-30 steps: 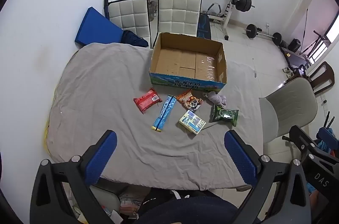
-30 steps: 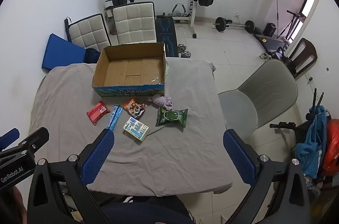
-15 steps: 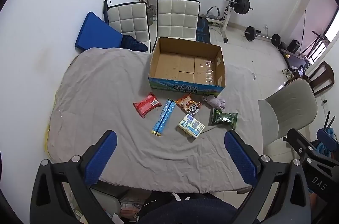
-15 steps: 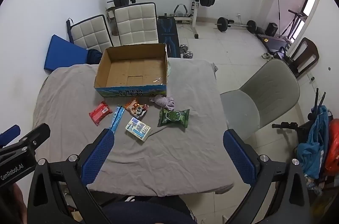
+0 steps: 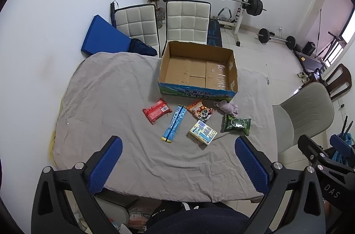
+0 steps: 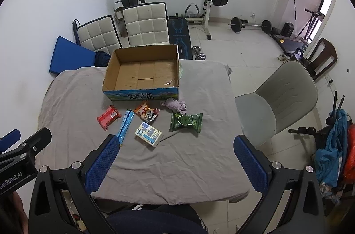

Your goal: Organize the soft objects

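Six soft items on the grey cloth [image 5: 106, 90], all lying loose just in front of the box [image 5: 197, 72], none inside it. From left to right: red pack [image 5: 156, 110], blue tube [image 5: 174, 123], panda pouch [image 5: 200, 111] nearest the box front, white-blue pack [image 5: 203, 131], purple rag [image 5: 226, 106], green wipes [image 5: 237, 125]. Same row in the right view: red pack [image 6: 108, 117], blue tube [image 6: 125, 125], panda pouch [image 6: 147, 113], white-blue pack [image 6: 148, 133], purple rag [image 6: 175, 105], green wipes [image 6: 186, 122], box [image 6: 142, 74]. Both held high over the near table edge, well apart from the items: left gripper [image 5: 177, 164] and right gripper [image 6: 175, 164], jaws spread wide, nothing between the blue pads [image 5: 106, 164]. Grey chair [image 6: 279, 98] at the right side.
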The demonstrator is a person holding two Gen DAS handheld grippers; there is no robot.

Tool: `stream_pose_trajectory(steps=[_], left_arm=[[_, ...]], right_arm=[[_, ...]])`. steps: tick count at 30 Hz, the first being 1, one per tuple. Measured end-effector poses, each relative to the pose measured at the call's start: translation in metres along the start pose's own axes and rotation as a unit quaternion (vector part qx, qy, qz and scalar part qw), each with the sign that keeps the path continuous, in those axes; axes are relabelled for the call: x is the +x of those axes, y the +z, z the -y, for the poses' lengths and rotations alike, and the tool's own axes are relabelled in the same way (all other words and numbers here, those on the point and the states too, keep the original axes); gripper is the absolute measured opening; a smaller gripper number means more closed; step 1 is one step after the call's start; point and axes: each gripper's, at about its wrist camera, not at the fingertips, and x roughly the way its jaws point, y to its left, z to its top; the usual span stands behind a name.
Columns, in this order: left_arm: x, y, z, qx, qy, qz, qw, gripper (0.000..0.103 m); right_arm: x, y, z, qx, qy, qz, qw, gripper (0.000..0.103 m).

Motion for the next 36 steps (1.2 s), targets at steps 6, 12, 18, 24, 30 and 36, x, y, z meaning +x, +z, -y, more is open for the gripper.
stream_pose_trajectory(steps=[6,12,18,24,30,36], left_arm=[[-0.002,0.0,0.002,0.002,-0.001,0.001,1.0,0.103],[-0.005,0.0,0.003,0.005,-0.003,0.008,1.0,0.103],[-0.005,-0.004,0.002,0.005,-0.007,0.013,0.9999,0.103],[-0.007,-0.003,0.001,0.008,-0.008,0.018,0.9998,0.103],[-0.008,-0.002,0.001,0.009,-0.01,0.02,0.9997,0.103],[-0.009,-0.001,0.0,0.007,-0.01,0.019,0.9997,0.103]], right_arm=[[-0.005,-0.002,0.001,0.003,-0.001,0.005,1.0,0.103],[-0.012,-0.003,0.0,0.001,-0.003,0.011,1.0,0.103],[-0.02,-0.001,0.0,0.003,-0.009,0.024,1.0,0.103],[-0.025,0.0,-0.002,0.002,-0.01,0.03,0.999,0.103],[-0.03,0.001,-0.001,0.005,-0.013,0.037,0.999,0.103],[-0.03,-0.001,-0.002,0.004,-0.013,0.035,0.999,0.103]])
